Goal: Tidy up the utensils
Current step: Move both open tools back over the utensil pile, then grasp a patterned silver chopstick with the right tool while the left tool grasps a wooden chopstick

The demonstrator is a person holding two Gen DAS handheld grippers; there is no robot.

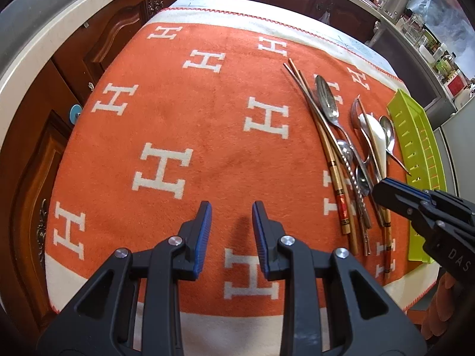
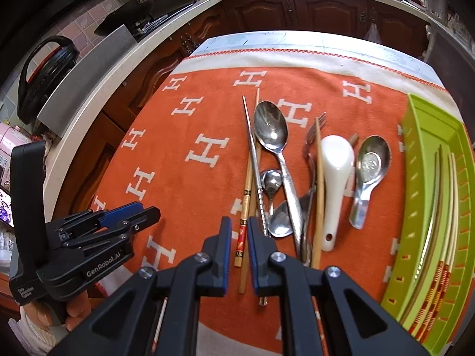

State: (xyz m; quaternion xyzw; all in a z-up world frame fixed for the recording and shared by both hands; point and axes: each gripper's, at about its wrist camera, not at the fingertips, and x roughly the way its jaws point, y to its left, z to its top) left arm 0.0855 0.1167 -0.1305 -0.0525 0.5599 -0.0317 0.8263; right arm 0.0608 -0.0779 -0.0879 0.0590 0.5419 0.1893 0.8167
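Nearest us, the left gripper (image 1: 232,216) hovers over bare cloth, jaws apart and empty. The right gripper (image 2: 239,231) has its jaws narrowly apart, a red-banded chopstick (image 2: 244,225) showing in the gap; we cannot tell if the pads touch it. Both hang above an orange blanket (image 1: 184,124) patterned with white H letters, covering the table. The utensils (image 2: 285,172) lie heaped on it, beside a green tray (image 2: 415,160) holding chopsticks. Beyond stand dark wooden cabinets (image 2: 320,9) under a pale countertop (image 2: 89,101).
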